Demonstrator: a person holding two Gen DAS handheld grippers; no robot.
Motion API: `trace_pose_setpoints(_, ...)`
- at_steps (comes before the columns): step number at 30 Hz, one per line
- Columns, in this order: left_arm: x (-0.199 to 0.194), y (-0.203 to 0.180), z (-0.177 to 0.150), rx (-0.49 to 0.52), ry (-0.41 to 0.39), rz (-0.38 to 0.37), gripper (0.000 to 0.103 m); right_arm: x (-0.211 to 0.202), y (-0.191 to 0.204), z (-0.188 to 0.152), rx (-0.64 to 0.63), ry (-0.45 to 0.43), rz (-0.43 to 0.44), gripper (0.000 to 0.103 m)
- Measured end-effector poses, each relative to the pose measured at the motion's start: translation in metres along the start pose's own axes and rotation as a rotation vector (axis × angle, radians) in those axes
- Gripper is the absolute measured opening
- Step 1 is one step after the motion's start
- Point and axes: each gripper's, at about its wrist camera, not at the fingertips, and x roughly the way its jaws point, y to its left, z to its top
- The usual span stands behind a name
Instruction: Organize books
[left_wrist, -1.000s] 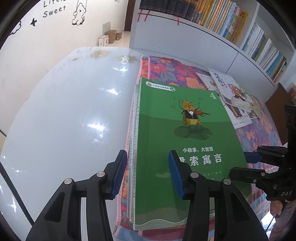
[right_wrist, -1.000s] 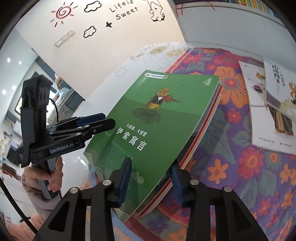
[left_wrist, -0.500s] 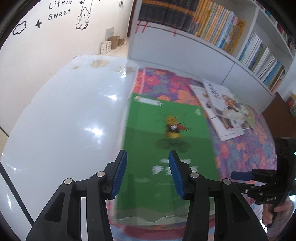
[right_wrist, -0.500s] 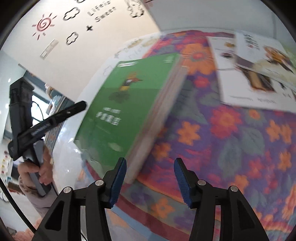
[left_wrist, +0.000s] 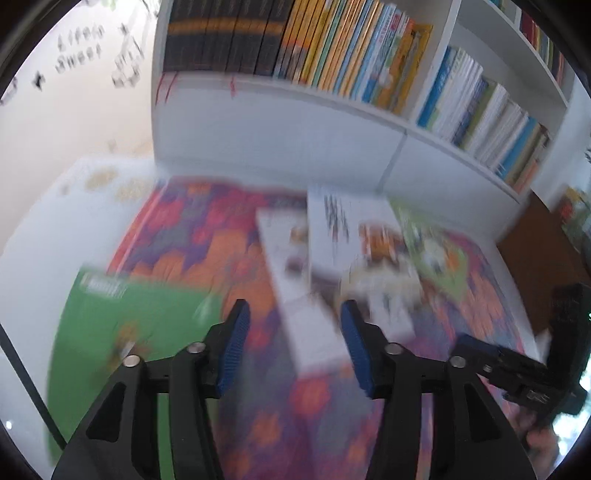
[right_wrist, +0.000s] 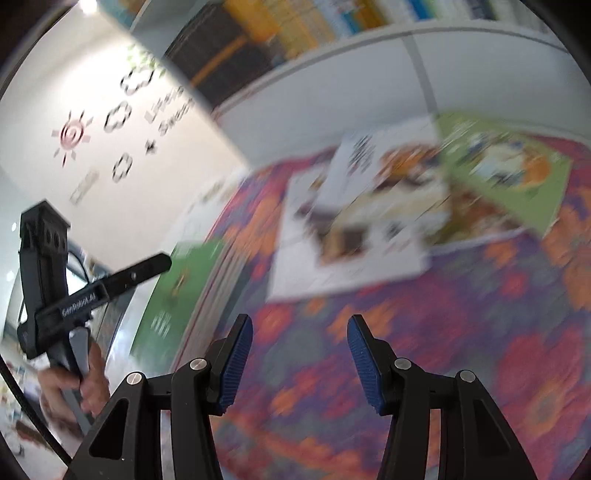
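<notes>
Left claw (left_wrist: 291, 343) agape, tilted tableward, empty.

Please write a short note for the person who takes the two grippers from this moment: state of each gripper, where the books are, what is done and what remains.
Left gripper: open, nothing between its blue pads; its jaws have just been opening.
Right gripper: open and empty, over the flowered cloth.
Green-covered book pile: lies flat at the cloth's left edge, released by both grippers.
Loose picture books: an overlapping heap of white- and green-covered ones, lying on the cloth ahead of both grippers. The pictures are blurred, so I cannot count them.
Done: green pile squared and put down.
Left: probably gather the loose books next. The white bookshelf stands behind the table.
</notes>
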Motion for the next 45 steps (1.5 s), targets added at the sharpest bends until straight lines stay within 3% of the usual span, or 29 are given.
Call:
trace_pose_setpoints(2, 0.030, -0.018, 0.003, 0.007, -0.042, 0.066, 0.064, 0.000, -0.026, 0.019, 0.019, -0.082, -0.052, 0.052)
trace_pose_setpoints(3, 0.054, -0.026, 0.003, 0.007, -0.018, 0.087, 0.063, 0.004, -0.040, 0.028, 0.036, -0.112, -0.092, 0.052)
trace_pose_setpoints(6, 0.098, -0.031, -0.003, -0.058, 0.064, 0.040, 0.057, 0.023, -0.072, 0.045, 0.100, -0.106, -0.096, 0.051)
trace_pose_setpoints(10, 0.128, -0.030, -0.013, -0.096, 0.078, 0.061, 0.056, 0.037, -0.084, 0.063, 0.113, -0.138, -0.094, 0.051)
trace_pose_setpoints(14, 0.128, -0.035, -0.016, -0.032, 0.034, 0.084, 0.057, 0.052, -0.091, 0.071, 0.089, -0.159, -0.114, 0.050)
trace_pose_setpoints(16, 0.128, -0.034, -0.017, -0.033, 0.018, 0.073, 0.058, 0.058, -0.098, 0.068, 0.098, -0.170, -0.123, 0.032)
trace_pose_setpoints(18, 0.127, -0.034, -0.017, -0.041, 0.015, 0.060, 0.059, 0.069, -0.107, 0.063, 0.126, -0.146, -0.154, 0.028)
trace_pose_setpoints(21, 0.126, -0.035, -0.018, -0.033, 0.015, 0.060, 0.061, 0.069, -0.110, 0.064, 0.128, -0.118, -0.066, 0.027)
trace_pose_setpoints(28, 0.129, -0.030, -0.017, -0.057, 0.011, 0.023, 0.062, 0.070, -0.097, 0.060, 0.063, -0.119, -0.122, 0.027)
trace_pose_setpoints(45, 0.131, -0.036, -0.017, -0.031, 0.019, 0.031, 0.069, 0.072, -0.094, 0.059, 0.055, -0.116, -0.119, 0.030)
